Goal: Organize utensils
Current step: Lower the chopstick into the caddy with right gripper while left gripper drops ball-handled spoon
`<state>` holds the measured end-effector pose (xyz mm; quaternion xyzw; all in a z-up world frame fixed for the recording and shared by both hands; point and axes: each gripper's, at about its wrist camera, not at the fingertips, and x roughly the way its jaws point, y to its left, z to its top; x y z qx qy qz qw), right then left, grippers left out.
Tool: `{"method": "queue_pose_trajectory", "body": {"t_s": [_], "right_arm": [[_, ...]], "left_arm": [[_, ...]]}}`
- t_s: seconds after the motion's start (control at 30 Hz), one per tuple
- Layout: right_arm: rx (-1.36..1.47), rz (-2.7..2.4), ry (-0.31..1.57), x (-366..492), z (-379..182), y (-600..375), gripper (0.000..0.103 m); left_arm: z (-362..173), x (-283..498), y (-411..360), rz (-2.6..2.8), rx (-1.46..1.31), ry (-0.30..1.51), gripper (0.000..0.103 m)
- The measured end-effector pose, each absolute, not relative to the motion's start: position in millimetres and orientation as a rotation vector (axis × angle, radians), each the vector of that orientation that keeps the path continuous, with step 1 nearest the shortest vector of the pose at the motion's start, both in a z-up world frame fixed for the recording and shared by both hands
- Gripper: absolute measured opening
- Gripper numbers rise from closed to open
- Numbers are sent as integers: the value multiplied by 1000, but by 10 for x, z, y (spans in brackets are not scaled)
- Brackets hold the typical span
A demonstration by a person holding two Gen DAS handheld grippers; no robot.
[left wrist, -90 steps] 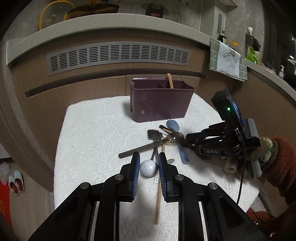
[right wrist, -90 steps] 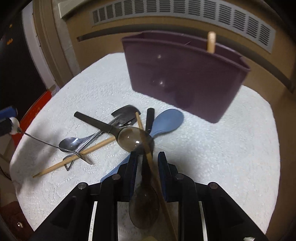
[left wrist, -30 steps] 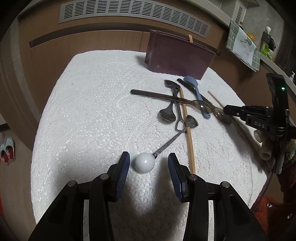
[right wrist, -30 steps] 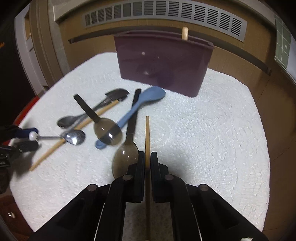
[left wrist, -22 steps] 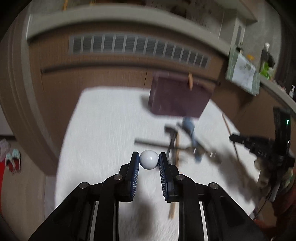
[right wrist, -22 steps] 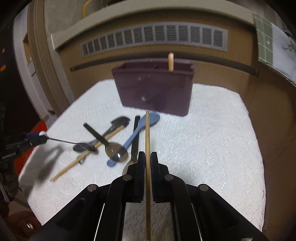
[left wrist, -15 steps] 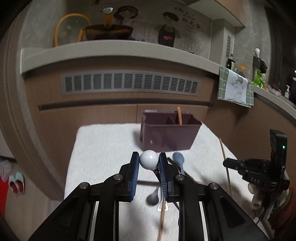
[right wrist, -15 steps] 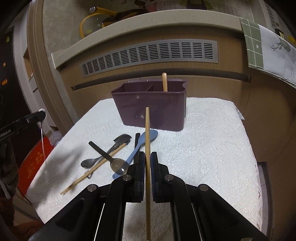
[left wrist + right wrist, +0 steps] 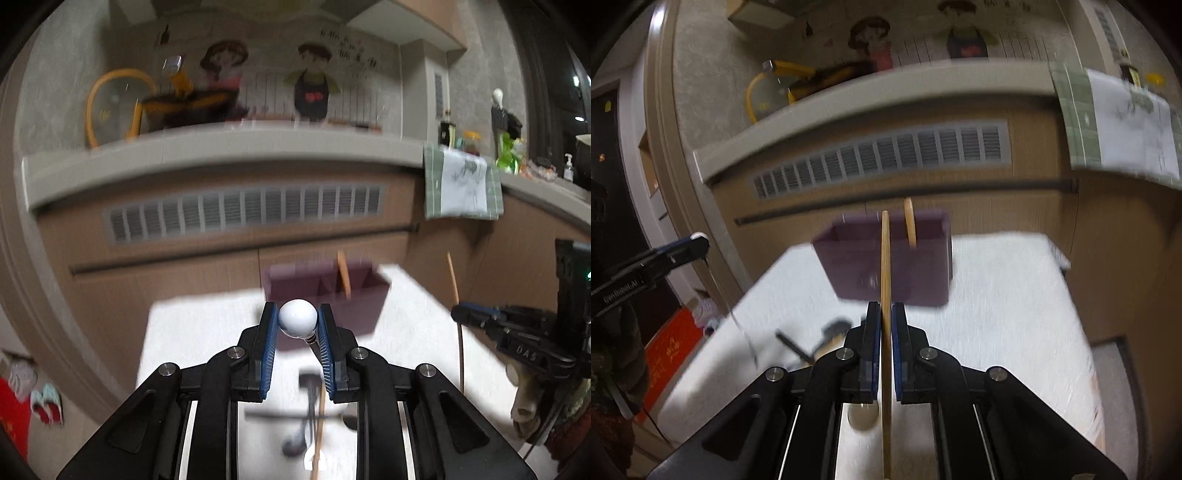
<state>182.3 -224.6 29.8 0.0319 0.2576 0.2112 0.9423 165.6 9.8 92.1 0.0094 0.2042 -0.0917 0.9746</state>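
My left gripper (image 9: 297, 321) is shut on the white ball end (image 9: 297, 318) of a thin metal utensil, whose stem hangs down below the fingers, high above the table. My right gripper (image 9: 882, 318) is shut on a wooden chopstick (image 9: 885, 258) that stands upright. The purple utensil holder (image 9: 886, 266) stands at the far side of the white mat, with one wooden stick (image 9: 909, 221) in it; it also shows in the left wrist view (image 9: 325, 291). Both grippers are lifted, some way in front of the holder.
Several utensils lie on the white mat (image 9: 207, 332): a dark spoon (image 9: 295, 445), a wooden chopstick (image 9: 319, 424) and a dark spatula (image 9: 833, 328). A brown cabinet with a vent grille (image 9: 243, 214) stands behind the table. The frames are blurred by motion.
My left gripper closed on the white ball end and lifted the utensil off the mat. My right gripper rose with the chopstick. Both views now tilt up toward the wall.
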Motion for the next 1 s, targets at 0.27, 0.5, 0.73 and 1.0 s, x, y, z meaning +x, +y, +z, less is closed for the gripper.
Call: {"method": "queue_pose_trajectory", "body": {"t_s": [0.27,0.5,0.73,1.0], "right_arm": [[5,401,153,2257,1649,-2062,6],[19,364,153,3051,1559,-1884,6],[63,345,248,3583,974,-1829,6],[83,386,489,3879,268,-1864,7]], "left_arm": [[1747,2382,-12,-198,87,259,22],[1558,3215,-49,-203,97,356,22],[1030,3641,-58,-228,71,474,22],[393,3919,-265,-328,31,627,25]]}}
